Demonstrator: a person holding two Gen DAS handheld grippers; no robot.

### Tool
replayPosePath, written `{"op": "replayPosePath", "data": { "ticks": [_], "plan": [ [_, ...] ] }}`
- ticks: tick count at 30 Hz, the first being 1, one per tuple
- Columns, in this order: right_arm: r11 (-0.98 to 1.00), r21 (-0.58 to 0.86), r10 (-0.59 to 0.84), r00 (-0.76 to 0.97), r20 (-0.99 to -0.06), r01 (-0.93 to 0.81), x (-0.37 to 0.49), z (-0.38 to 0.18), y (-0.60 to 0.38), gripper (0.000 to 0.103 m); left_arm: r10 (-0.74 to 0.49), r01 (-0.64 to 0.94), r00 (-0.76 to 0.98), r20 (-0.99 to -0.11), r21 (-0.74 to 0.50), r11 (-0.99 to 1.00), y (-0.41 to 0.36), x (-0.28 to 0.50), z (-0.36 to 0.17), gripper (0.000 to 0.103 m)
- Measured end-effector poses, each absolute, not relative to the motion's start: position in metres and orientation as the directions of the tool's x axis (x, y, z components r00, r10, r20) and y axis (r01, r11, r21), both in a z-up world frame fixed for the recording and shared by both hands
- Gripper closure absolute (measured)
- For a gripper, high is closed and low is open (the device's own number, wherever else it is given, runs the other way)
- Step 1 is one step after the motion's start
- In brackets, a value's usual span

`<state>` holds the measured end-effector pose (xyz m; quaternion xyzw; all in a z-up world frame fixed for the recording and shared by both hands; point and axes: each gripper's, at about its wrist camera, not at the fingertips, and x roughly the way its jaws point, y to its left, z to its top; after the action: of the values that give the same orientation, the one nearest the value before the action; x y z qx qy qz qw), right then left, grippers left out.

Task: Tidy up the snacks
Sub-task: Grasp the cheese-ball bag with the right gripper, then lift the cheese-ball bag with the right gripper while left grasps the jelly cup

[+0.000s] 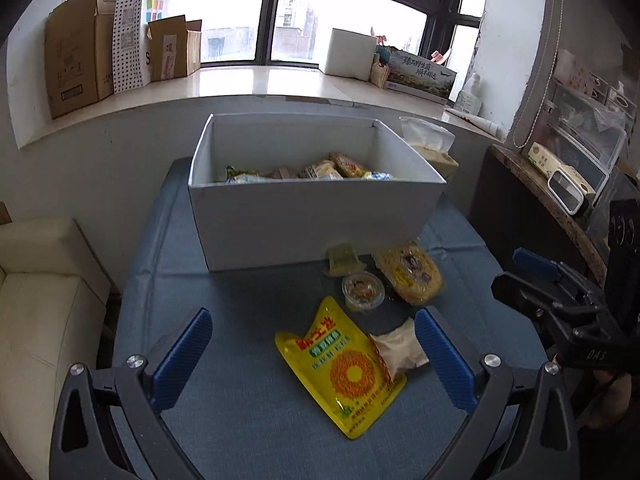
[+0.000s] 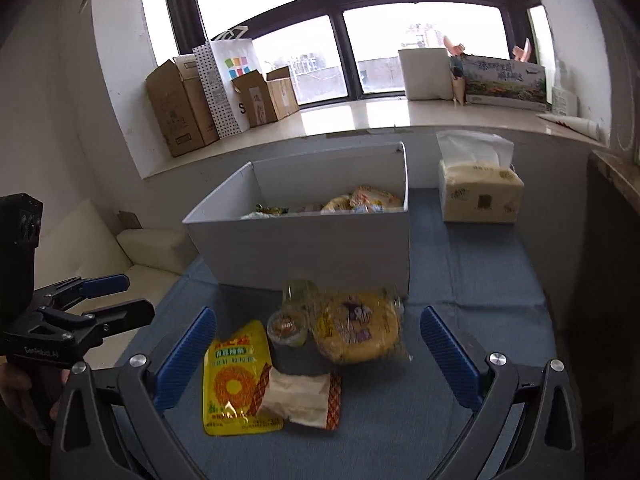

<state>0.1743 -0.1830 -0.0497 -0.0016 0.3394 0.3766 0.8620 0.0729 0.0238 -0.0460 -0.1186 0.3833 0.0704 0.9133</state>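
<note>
A white box (image 1: pixel 304 228) (image 2: pixel 304 252) with several snack packs inside stands on the blue table. In front of it lie a yellow pouch (image 1: pixel 344 372) (image 2: pixel 236 380), a small beige packet (image 1: pixel 400 350) (image 2: pixel 300 400), a round yellow bread pack (image 1: pixel 410 272) (image 2: pixel 358 328), a clear jelly cup (image 1: pixel 363 290) (image 2: pixel 286 328) and a second greenish cup (image 1: pixel 342 258) (image 2: pixel 298 290). My left gripper (image 1: pixel 314 354) is open above the pouch and packet. My right gripper (image 2: pixel 320 358) is open above the same snacks. Both are empty.
A tissue pack (image 2: pixel 480 192) (image 1: pixel 430 148) stands right of the box. A cream sofa (image 1: pixel 44 300) is left of the table, a dark counter (image 1: pixel 540 200) right. Cardboard boxes (image 1: pixel 80 52) and bags line the window sill.
</note>
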Motion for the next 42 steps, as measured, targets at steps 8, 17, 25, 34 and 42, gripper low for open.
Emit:
{"op": "replayPosePath", "data": {
  "ticks": [8,17,25,34,42],
  "plan": [
    [0.728,0.295,0.630,0.435,-0.643,-0.618,0.157,-0.096,-0.185,0.000,-0.018,-0.204,0.678,-0.735,-0.211,0.956,0.006,0.047,-0.068,0.000],
    [0.751,0.248,0.587,0.448,-0.674,-0.612,0.170,-0.103,-0.177,0.000,-0.027,-0.185,0.670,-0.742,-0.202,0.962,0.006,0.049,-0.075,0.000],
    [0.741,0.222,0.554,0.391,-0.735,-0.633,0.219,-0.120,-0.148,0.000,0.004,-0.196,0.658,-0.753,-0.166,0.966,0.007,0.049,-0.078,0.000],
    [0.757,0.243,0.517,0.328,-0.791,-0.607,0.259,-0.145,-0.127,0.000,0.004,-0.213,0.645,-0.764,-0.174,0.961,0.014,0.049,-0.084,0.000],
    [0.769,0.290,0.538,0.332,-0.775,-0.569,0.255,-0.138,-0.150,0.022,-0.002,-0.218,0.640,-0.768,-0.184,0.958,0.019,0.054,-0.087,0.000]
  ]
}}
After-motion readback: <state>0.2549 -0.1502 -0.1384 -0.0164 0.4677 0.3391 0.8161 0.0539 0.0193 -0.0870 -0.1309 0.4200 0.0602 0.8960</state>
